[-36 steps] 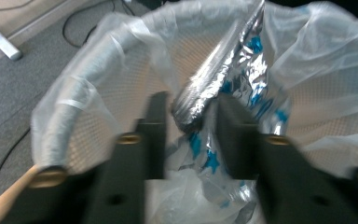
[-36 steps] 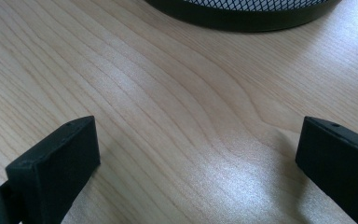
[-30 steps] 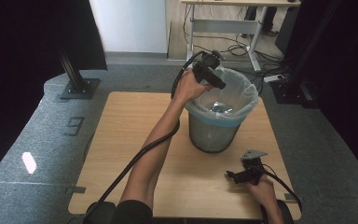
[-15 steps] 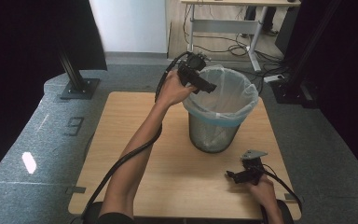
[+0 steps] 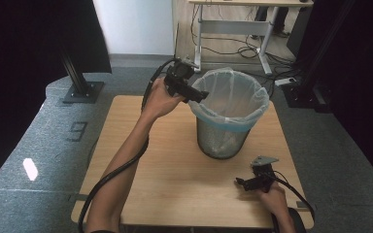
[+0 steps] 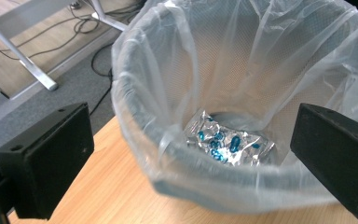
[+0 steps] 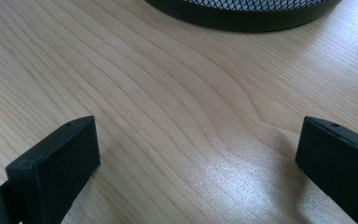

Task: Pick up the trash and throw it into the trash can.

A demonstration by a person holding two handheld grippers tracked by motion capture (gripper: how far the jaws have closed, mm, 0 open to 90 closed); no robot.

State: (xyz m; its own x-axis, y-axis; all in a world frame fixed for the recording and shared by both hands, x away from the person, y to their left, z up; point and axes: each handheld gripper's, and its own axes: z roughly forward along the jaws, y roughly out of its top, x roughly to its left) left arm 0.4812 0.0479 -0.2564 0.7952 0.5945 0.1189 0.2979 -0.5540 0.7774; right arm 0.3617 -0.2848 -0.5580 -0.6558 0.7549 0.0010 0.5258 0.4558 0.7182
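A black mesh waste bin [image 5: 223,138] lined with a clear plastic bag [image 5: 233,94] stands on the wooden table [image 5: 175,170]. At its bottom lies a silver wrapper with blue print [image 6: 228,145]. My left gripper [image 5: 198,96] is held up at the bin's left rim, open and empty, its jaws wide apart on either side of the bag's edge [image 6: 168,140] in the left gripper view. My right gripper [image 5: 240,183] rests low on the table near the front right, open with bare wood [image 7: 191,154] between its jaws. The bin's base [image 7: 242,14] lies just ahead of it.
A black stand with a flat foot [image 5: 80,90] sits off the table's back left. Behind the bin are a metal desk frame [image 5: 233,29] and cables on the floor. Grey carpet [image 5: 39,160] surrounds the table.
My left gripper has drawn back to the left from above the bin's opening to its left rim. The right gripper has stayed put.
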